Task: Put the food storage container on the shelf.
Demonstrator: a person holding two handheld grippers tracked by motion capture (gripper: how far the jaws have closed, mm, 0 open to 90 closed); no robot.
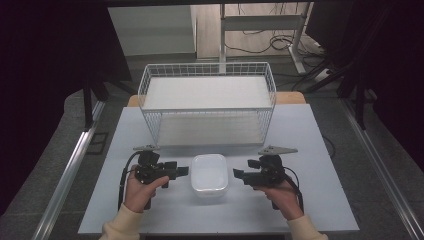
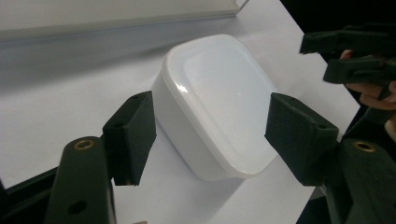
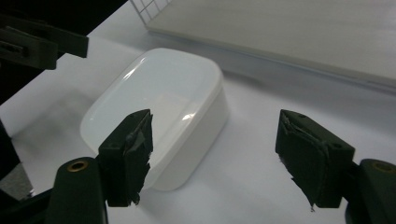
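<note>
A: From the high view, we have the box (image 1: 210, 174) sitting on the surface (image 1: 300, 135), just in front of the wire basket (image 1: 207, 102). Our left claw (image 1: 184, 171) sits at the box's nine o'clock and our right claw (image 1: 238, 174) at its three o'clock, both pointing inward, near the box but apart from it.

B: Then we should close in evenly from both sides, so the box doesn't slide toward either hand.

A: In the left gripper view, the left claw (image 2: 210, 133) stands wide, nothing in it. The box (image 2: 219, 102) lies between the jaws and beyond them, one corner toward us. The right claw (image 2: 345, 58) shows at two o'clock.

B: The lid looks glossy and the walls smooth, so we'd judge it slippery. Better to set the pads flat on a side wall than on the rounded corner.

A: In the right gripper view, the right claw (image 3: 215, 154) is also wide and empty. The box (image 3: 159, 102) lies toward ten o'clock, in line with our left jaw more than the gap.

B: So we'd swing that claw toward the box first to centre it, then advance low, keeping clear of the basket (image 3: 149, 7) behind.
</note>
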